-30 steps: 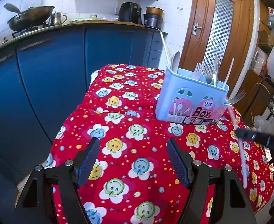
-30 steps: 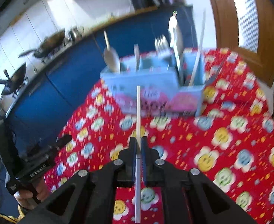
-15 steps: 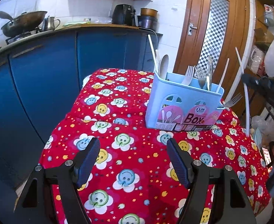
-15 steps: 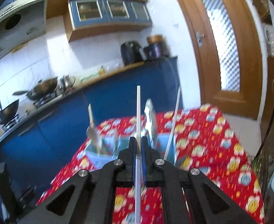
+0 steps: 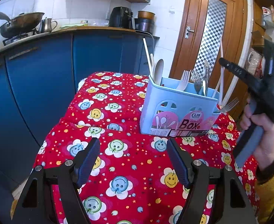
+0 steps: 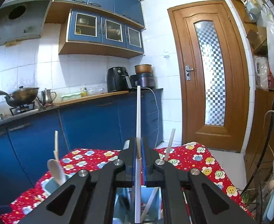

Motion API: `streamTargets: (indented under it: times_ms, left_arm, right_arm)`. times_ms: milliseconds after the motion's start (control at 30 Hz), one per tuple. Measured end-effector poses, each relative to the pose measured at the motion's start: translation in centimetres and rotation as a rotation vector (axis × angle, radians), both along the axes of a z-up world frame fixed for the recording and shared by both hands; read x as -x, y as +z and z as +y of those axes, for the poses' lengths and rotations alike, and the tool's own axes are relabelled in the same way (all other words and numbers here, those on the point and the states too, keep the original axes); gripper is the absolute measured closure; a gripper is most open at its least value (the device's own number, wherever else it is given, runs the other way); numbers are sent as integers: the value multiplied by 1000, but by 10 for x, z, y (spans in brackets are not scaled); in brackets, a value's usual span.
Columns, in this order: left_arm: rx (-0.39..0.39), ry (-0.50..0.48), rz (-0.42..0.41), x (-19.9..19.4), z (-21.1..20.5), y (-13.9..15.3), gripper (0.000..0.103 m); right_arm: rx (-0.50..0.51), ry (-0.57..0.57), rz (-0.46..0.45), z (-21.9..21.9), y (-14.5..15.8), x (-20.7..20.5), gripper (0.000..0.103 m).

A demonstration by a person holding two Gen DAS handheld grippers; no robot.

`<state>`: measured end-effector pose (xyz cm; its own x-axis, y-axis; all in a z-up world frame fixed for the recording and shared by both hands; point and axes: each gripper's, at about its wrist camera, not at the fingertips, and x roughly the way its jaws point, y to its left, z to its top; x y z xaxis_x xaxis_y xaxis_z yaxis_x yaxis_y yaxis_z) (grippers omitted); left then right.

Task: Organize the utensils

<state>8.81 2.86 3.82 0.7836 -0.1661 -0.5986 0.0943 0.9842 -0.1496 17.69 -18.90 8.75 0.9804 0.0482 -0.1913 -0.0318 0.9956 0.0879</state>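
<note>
Chopstick [image 6: 138, 130] upright in right gripper [image 6: 138, 160]

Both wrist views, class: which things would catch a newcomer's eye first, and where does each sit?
The red smiley-flower tablecloth fills the table, with the pale blue utensil box standing at its far right, bristling with forks and spoons. The right gripper is shut on an upright white chopstick above that box. The left gripper hangs open over the cloth.
</note>
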Motion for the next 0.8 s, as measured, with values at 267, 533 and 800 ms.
streamTargets:
  times_ms: [267, 533, 800]
  left_arm:
    - [4, 1, 2, -1, 1, -1, 28]
    - [1, -6, 1, 1, -2, -2, 28]
    - [1, -19, -28, 8, -11, 4, 28]
  right_arm:
    - [-1, 13, 57, -2, -22, -6, 96]
    - [-42, 78, 83, -6, -15, 11, 72]
    - [-89, 131, 113, -13, 7, 54, 66]
